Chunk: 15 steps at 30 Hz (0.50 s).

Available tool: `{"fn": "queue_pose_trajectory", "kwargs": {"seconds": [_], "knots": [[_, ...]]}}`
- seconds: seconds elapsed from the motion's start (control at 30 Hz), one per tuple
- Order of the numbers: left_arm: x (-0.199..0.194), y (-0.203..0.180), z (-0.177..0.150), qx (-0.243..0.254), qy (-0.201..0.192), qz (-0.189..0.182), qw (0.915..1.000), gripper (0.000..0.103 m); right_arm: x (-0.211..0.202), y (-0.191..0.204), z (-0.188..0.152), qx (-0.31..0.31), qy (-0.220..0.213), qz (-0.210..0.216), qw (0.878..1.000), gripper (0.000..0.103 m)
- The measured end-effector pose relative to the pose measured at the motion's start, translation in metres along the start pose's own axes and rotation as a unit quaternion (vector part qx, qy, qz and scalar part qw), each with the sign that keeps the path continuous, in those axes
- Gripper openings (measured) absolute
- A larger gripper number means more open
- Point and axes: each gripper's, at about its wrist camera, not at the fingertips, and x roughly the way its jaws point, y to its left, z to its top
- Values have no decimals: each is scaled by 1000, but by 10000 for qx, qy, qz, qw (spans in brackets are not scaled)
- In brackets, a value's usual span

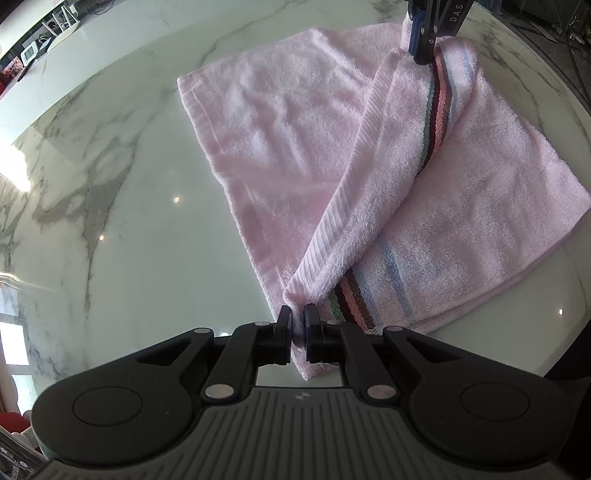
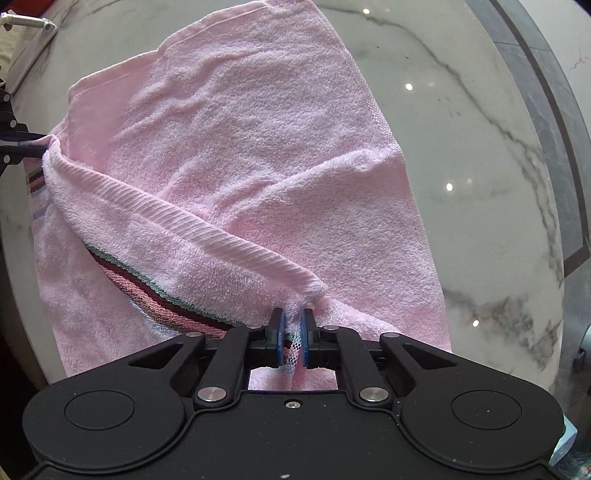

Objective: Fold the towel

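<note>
1. Both tools are clamped on cloth right now: the left gripper [image 1: 298, 326] has its blue pads pinched on one corner of the pink towel [image 1: 280, 122], and the right gripper [image 2: 291, 332] is pinched on the other corner of the same short edge, right by the striped band [image 2: 155, 291].
2. The towel lies mostly flat on the marble table [image 1: 122, 229], spread out ahead of both tools, with the held edge lifted into a ridge that runs from one set of fingers to the other.
3. To my eye they're mid-fold, carrying this striped end over toward the far hem [image 2: 207, 33].
4. Doing it well looks like this: keep both corners level and the edge between them taut, so that ridge doesn't sag or twist.
5. Travel forward together at one pace; if one side leads, the fold will land skewed.
6. There's a rumple in the body just ahead of the right tool; a slight outward pull should smooth it.
7. How many layers each pinch holds I can't quite tell, so release only once the corners sit over the far corners.
</note>
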Motion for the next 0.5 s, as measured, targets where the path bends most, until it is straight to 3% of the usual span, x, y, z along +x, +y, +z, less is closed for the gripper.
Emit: {"fn": "queue_pose_trajectory", "kwargs": {"seconds": [0.27, 0.5], "knots": [[0, 5, -3, 7, -51, 25, 10000, 5, -37, 4, -1, -243, -82, -284, 9993, 4], [0, 11, -7, -63, -119, -11, 9999, 5, -79, 2, 22, -478, -263, -662, 9963, 1]]}}
